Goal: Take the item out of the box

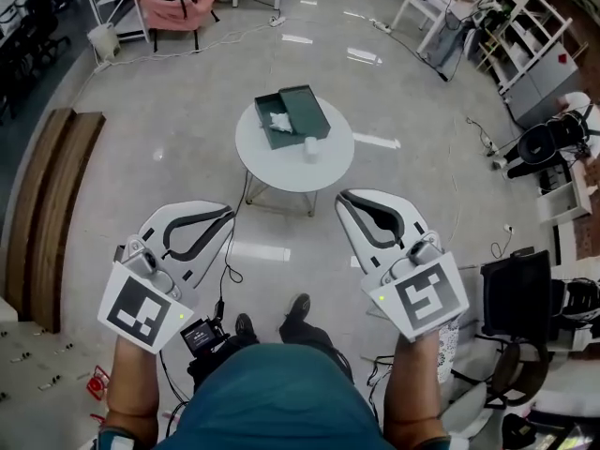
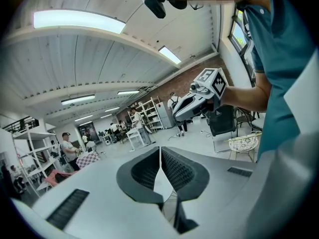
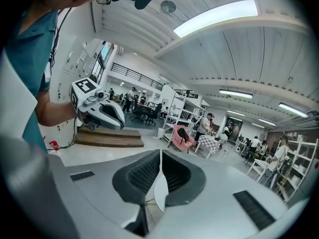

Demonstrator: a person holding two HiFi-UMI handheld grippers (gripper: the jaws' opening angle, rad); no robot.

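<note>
one box (image 1: 292, 115) on one table (image 1: 281, 169); left gripper (image 1: 230, 213), right gripper (image 1: 341, 198) closed

No legible text, brand, number or label in any view, sole signs are coded black-and-white square markers, one on the cube (image 1: 141, 309) of the left claw (image 1: 228, 216), one on the cube (image 1: 429, 294) of the right claw (image 1: 343, 200), block patterns only.

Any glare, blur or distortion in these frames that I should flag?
Head view: bright glare patches on the glossy floor beyond the round table, otherwise sharp. Left gripper view: strong fisheye bending, dark corners, lamp strip blown out. Right gripper view: same bending, bright lamp strip.
</note>
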